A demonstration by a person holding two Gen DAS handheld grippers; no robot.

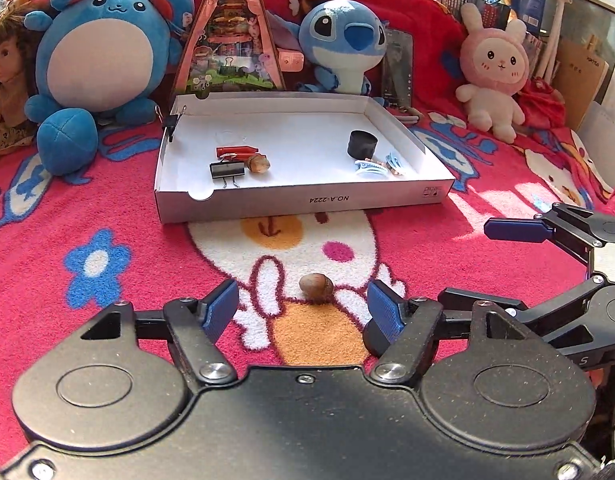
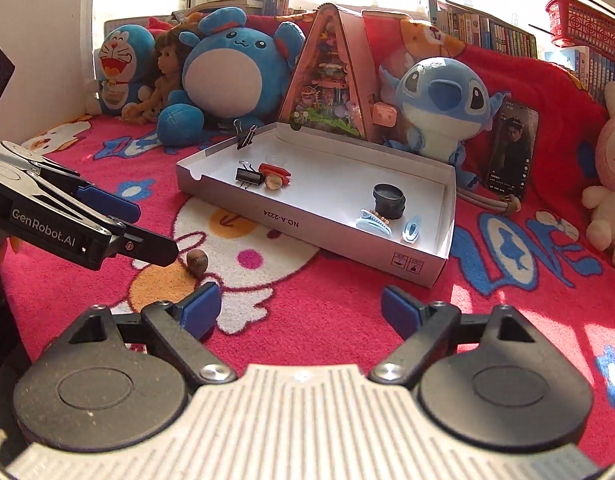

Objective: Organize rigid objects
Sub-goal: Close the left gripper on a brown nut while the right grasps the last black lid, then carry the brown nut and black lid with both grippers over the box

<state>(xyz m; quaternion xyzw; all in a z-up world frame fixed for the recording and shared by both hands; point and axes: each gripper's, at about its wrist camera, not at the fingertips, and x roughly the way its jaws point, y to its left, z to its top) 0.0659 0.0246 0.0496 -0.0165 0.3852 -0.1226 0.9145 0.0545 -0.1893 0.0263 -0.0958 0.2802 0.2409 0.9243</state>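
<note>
A brown nut [image 1: 316, 286] lies on the red blanket just ahead of my open left gripper [image 1: 303, 308], between its blue pads and apart from them. It also shows in the right wrist view [image 2: 197, 261], beside the left gripper [image 2: 147, 232]. My right gripper [image 2: 301, 310] is open and empty over the blanket, and it shows at the right of the left wrist view [image 1: 519, 230]. The white box [image 1: 307, 200] holds a black binder clip [image 1: 226, 169], a red piece [image 1: 236, 151], another nut [image 1: 259, 163], a black cap [image 1: 363, 143] and blue hair clips [image 1: 371, 168].
Plush toys stand behind the box: a round blue one [image 1: 95, 52], Stitch [image 1: 343, 44], a pink bunny [image 1: 493, 68] and a doll [image 1: 5, 80]. A triangular diorama [image 1: 231, 32] and a phone [image 2: 511, 148] lean at the back. A binder clip [image 1: 171, 122] grips the box's corner.
</note>
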